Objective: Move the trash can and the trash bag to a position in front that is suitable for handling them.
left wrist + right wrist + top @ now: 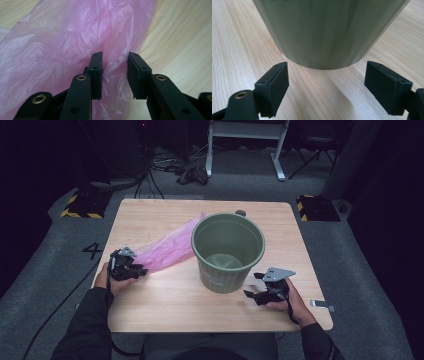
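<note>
High view: green bin (228, 251) upright; left claw (136, 271) narrow around pink bag (167, 251); right claw (253, 287) wide.

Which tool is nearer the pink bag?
Left. The left tool straddles a fold of the pink bag; the right tool sits beyond the green bucket, apart from it.

High view: fixed above the near edge of the pale wooden table (150, 310), facing forward and down, covering the whole tabletop. Left gripper view: set low and close, looking along its black jaws at the crinkled pink plastic bag (62, 37), which the high view places near the left edge. Right gripper view: low over the tabletop, facing the wall of the olive-green plastic bucket (324, 32), which the high view shows mid-table.
</note>
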Motion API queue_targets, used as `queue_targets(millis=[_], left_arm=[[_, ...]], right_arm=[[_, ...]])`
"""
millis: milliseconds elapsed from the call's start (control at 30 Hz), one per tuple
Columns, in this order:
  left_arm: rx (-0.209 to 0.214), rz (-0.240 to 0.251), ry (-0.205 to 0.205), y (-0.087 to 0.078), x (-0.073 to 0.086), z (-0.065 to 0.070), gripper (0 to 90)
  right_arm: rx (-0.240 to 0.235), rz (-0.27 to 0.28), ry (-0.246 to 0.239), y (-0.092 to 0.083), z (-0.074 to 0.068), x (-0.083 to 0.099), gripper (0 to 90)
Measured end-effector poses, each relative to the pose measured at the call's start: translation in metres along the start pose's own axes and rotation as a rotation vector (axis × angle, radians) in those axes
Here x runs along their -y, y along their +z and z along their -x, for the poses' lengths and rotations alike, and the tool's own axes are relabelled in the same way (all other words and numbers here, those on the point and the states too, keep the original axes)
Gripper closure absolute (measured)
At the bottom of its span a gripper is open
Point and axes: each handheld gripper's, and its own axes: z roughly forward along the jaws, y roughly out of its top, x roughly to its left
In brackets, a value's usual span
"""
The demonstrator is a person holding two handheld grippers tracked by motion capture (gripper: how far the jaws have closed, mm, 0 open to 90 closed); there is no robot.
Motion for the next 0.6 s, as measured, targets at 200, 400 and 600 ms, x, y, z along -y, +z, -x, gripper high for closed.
queue_targets(millis=[200,400,600], left_arm=[[0.05,-0.005,0.023,0.007,-0.004,0.026,65.6],[0.109,-0.01,0.058,0.014,-0.009,0.042,65.2],[0.159,-0.04,0.096,0.016,-0.013,0.057,61.1]], right_arm=[[0.011,0.024,0.004,0.002,-0.004,-0.005,19.5],[0.009,0.019,-0.01,0.006,-0.007,-0.008,19.7],[0.011,0.009,-0.001,0.006,-0.005,-0.004,19.7]])
